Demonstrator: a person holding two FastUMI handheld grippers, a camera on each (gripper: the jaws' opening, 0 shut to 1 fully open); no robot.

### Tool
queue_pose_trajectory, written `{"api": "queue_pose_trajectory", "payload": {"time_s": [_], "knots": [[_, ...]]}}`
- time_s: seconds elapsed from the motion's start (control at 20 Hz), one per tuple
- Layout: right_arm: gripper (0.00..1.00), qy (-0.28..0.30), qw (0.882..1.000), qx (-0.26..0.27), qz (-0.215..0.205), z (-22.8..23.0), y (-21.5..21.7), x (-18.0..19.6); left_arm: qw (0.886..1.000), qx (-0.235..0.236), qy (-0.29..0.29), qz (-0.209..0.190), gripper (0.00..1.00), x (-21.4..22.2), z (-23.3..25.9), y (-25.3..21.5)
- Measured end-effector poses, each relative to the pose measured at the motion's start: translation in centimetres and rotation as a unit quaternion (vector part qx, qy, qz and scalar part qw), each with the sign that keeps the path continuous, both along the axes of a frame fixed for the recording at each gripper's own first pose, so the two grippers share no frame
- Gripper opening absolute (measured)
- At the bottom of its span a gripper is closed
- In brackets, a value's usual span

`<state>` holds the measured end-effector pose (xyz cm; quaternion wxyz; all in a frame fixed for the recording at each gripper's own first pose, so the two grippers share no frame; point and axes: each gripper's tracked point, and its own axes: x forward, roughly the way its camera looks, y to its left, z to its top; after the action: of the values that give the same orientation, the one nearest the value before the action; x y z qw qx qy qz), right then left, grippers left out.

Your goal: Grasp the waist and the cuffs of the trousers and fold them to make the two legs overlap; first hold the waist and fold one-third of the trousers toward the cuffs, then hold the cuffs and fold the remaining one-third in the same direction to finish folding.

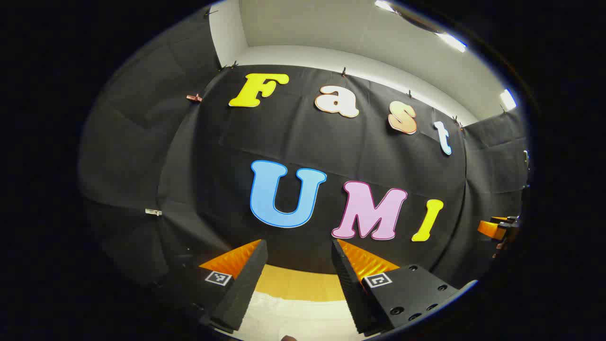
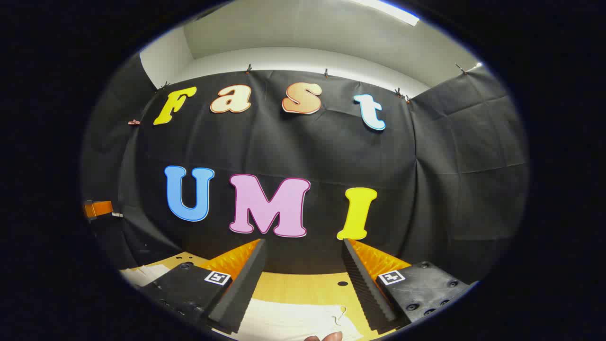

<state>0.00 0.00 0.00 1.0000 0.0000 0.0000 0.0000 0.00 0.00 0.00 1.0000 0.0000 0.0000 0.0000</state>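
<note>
Both my grippers, left (image 1: 298, 284) and right (image 2: 303, 284), hang with jaws apart. White trousers (image 2: 293, 319) lie just below them on the wooden table (image 2: 303, 286) (so straight down).

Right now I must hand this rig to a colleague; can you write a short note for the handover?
Left claw: open, holding nothing, raised above the table.
Right claw: open, holding nothing, also raised.
Trousers: pale cloth lying flat on the wooden table, below both claws; how far they are folded cannot be told.
Done: no grasp in place.
Left: judge the fold state, then take waist and cuffs and go on.
</note>
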Motion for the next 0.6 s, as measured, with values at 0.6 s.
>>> {"api": "queue_pose_trajectory", "payload": {"time_s": [0.6], "knots": [[0.97, 0.016, 0.999, -0.038, 0.014, -1.5, 0.1, -1.9, 0.997, 0.049, 0.065, 0.004, 0.89, -2.5, -3.6, 1.4]]}}
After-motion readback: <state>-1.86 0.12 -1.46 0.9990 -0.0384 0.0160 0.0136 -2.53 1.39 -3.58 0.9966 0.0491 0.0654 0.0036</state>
